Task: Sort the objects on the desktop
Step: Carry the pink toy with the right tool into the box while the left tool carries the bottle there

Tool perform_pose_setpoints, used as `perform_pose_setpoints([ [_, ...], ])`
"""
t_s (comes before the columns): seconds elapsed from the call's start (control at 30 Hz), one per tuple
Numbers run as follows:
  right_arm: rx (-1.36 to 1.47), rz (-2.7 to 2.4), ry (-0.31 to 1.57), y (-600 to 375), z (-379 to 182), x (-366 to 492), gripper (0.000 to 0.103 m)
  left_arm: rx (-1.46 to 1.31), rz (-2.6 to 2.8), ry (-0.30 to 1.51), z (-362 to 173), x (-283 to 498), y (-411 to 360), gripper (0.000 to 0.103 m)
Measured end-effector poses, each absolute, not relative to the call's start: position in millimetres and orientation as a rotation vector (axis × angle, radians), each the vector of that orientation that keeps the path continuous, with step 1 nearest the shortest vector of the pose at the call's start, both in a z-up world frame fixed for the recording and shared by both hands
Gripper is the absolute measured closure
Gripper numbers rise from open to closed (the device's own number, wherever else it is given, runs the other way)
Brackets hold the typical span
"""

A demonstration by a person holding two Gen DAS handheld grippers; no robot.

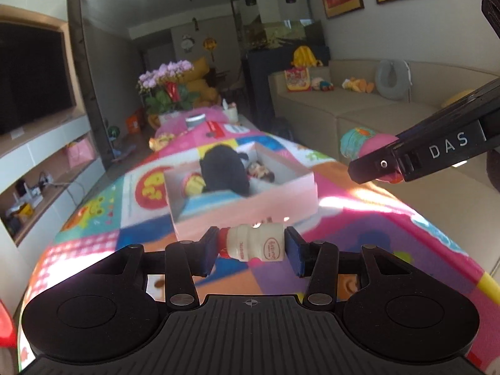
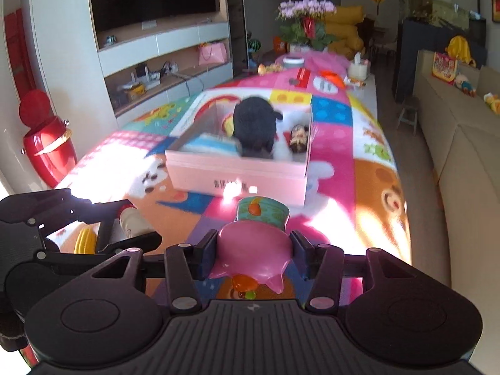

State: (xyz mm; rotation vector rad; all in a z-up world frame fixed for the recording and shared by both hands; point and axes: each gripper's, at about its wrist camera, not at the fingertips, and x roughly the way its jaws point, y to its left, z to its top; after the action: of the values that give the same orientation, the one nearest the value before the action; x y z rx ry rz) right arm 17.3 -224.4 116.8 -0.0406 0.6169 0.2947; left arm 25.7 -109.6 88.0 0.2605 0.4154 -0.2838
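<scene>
While both grippers hang over the colourful patchwork mat point(image 1: 93, 218), each one has got something clamped. The left gripper point(image 1: 251, 248) is pinching a small yogurt drink bottle point(image 1: 254, 243) end to end, lying sideways across the jaws: red cap against the left pad, base against the right pad. It's tilted gently downward, pointing at the pink box point(image 1: 247, 215) just ahead, and the bottle is clear of the mat.

The right gripper point(image 2: 254, 250) is squeezed onto a pink toy point(image 2: 254, 247) with a teal cup-like top that has a carrot printed on it. Both pads press its round pink body from the sides, jaws about a third of the way apart. It's angled down a bit steeper than the left, also facing the box, toy up in the air.

From the left camera you see the right gripper coming in from the upper right with the toy poking out past its fingertips. From the right camera the left one sits low at the left edge, bottle between its fingers.

Inside the box: a black plush point(image 2: 254, 131), a small doll point(image 2: 298, 136) and something yellow and red point(image 1: 193, 184), hard to make out.
</scene>
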Motion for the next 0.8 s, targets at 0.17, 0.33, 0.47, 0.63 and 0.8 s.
perform_pose_setpoints([
  [0.17, 0.031, 0.249, 0.486, -230.1, 166.0, 66.1, 0.054, 0.204, -0.277, 0.288, 110.1, 82.7, -121.4, 0.052],
  [0.33, 0.109, 0.245, 0.485, -227.6, 175.8, 137.4, 0.040, 0.039, -0.241, 0.359, 112.1, 135.8, -100.4, 0.014],
  [0.47, 0.150, 0.257, 0.499, -229.7, 166.5, 160.6, 0.029, 0.008, -0.176, 0.359, 108.8, 119.5, -62.4, 0.002],
  [0.63, 0.196, 0.275, 0.521, -229.8, 146.2, 163.6, 0.016, 0.018, -0.111, 0.481, 87.4, 94.4, -25.1, 0.000],
  [0.8, 0.123, 0.318, 0.521, -203.1, 120.8, 140.1, 0.004, 0.087, -0.116, 0.537, 58.6, 44.7, -9.0, 0.000],
])
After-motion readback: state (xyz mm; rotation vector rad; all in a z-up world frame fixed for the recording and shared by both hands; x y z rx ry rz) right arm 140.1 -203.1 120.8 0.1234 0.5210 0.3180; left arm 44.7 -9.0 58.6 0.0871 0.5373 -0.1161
